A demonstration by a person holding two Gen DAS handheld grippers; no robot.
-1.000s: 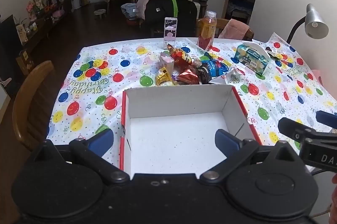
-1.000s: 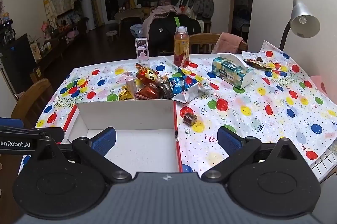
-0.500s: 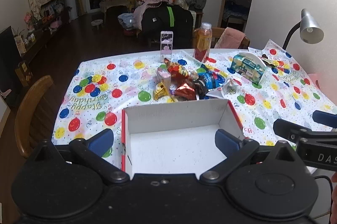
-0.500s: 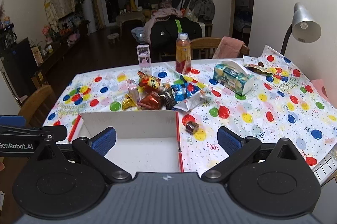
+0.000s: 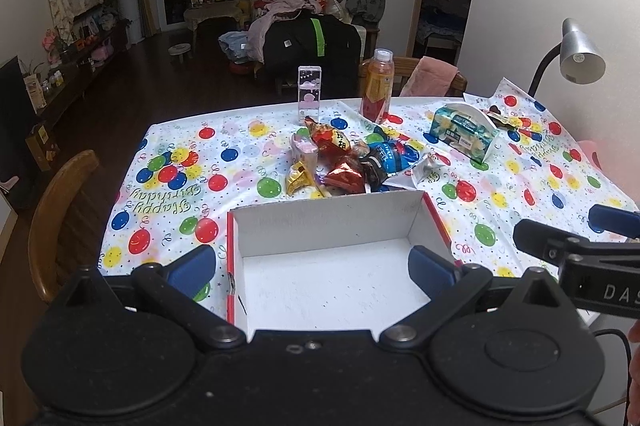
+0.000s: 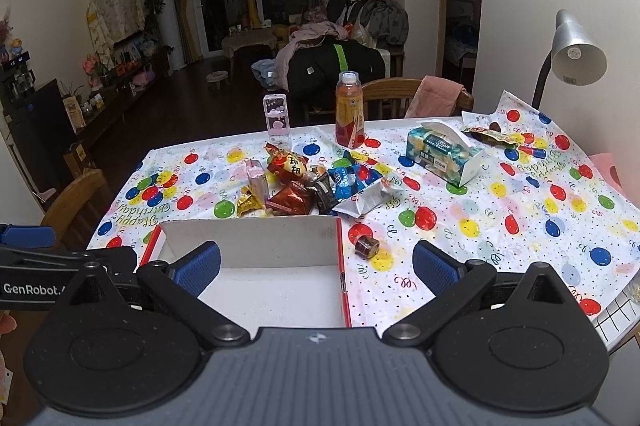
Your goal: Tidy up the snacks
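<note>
Left claw (image 5: 312, 264): I see it spread wide, holding nothing, hovering over the near end of the white box (image 5: 332, 226).
Right claw (image 6: 316, 262): also wide apart and empty; its left finger is over the box, its right finger over the table (image 6: 500, 222).
Snacks (image 5: 344, 161): a heap of wrapped packets on the table just beyond the box's far wall; the box is bare inside.
Only in my right view: a small dark roll-shaped snack (image 6: 367, 246) lying alone just right of the box, apart from the heap.
Both views: tissue pack (image 6: 442, 155) and drink bottle (image 6: 349, 115) stand farther back.
</note>
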